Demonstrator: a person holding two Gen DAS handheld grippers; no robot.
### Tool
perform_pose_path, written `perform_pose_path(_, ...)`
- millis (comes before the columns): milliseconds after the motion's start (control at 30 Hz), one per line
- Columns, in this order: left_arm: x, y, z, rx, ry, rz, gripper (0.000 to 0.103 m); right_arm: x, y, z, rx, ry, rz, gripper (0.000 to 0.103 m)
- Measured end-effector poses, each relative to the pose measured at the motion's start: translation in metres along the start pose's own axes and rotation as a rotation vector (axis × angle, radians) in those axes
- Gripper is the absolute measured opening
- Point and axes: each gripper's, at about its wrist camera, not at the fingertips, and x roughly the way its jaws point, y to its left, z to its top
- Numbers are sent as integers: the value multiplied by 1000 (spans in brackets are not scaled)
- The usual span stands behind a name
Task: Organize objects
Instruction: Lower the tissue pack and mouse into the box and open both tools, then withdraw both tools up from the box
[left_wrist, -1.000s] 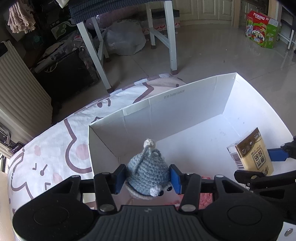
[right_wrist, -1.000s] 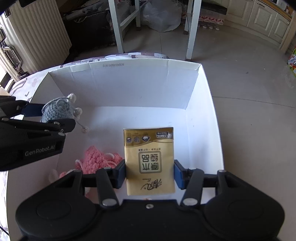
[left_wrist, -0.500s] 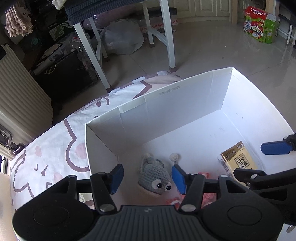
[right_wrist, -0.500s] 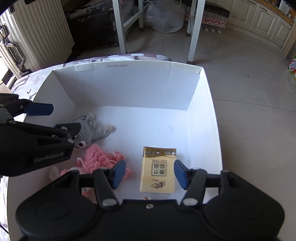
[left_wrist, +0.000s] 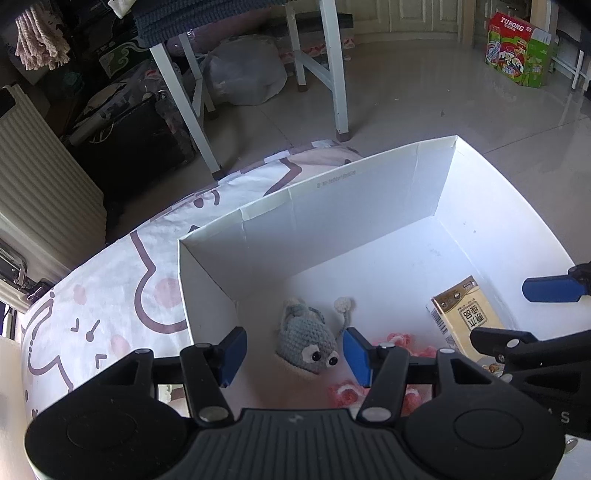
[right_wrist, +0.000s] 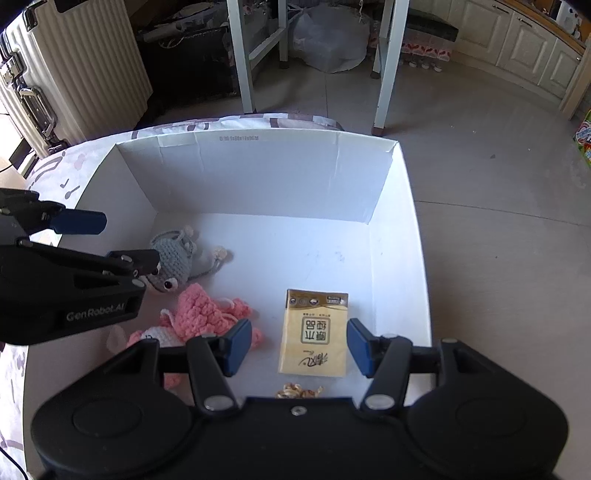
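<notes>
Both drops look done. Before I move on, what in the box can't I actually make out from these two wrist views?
- Pink crochet toy: its near part is hidden by the right gripper body in the right wrist view; in the left view only scraps show.
- Small golden item below the tissue pack: cut off by the gripper body, unidentifiable.
- Grey crochet mouse: partly covered by the left gripper finger in the right view.
- White box near wall: out of view.

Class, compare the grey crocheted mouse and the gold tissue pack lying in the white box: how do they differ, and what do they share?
The grey crocheted mouse is soft, rounded yarn with eyes and a tail; the gold tissue pack is a flat, printed rectangle. The mouse lies near the white box's left wall, the pack toward its right. Both rest on the box floor, held by neither gripper.
</notes>
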Motion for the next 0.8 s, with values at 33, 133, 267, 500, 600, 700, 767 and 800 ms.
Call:
perform_pose_path(33,-3,1,0,-1,-2,-2,59,-3,0,0,-1,-4,-1,58)
perform_pose_path(133,-11,2,-2,-10,-2,-14,59,-11,1,0,-1,-15,-6,58)
perform_pose_path(267,-23,4,-6,-26,4,-35,60,-26,4,-1,-9,-29,-21,58)
perform_pose_path(500,-49,11,-17,-28,-9,-53,64,-54,7,-6,-12,-57,-38,58)
perform_pose_path(600,-63,14,-22,-17,-19,-54,67,-65,8,-10,-11,-69,-53,58)
perform_pose_path(700,-76,17,-28,-18,-31,-69,71,-78,11,-14,-8,-78,-58,58)
perform_pose_path(767,-84,19,-32,-25,-36,-77,75,-86,15,-17,-10,-86,-64,58)
perform_pose_path(800,-88,20,-34,-29,-37,-79,78,-91,16,-19,-10,-89,-68,58)
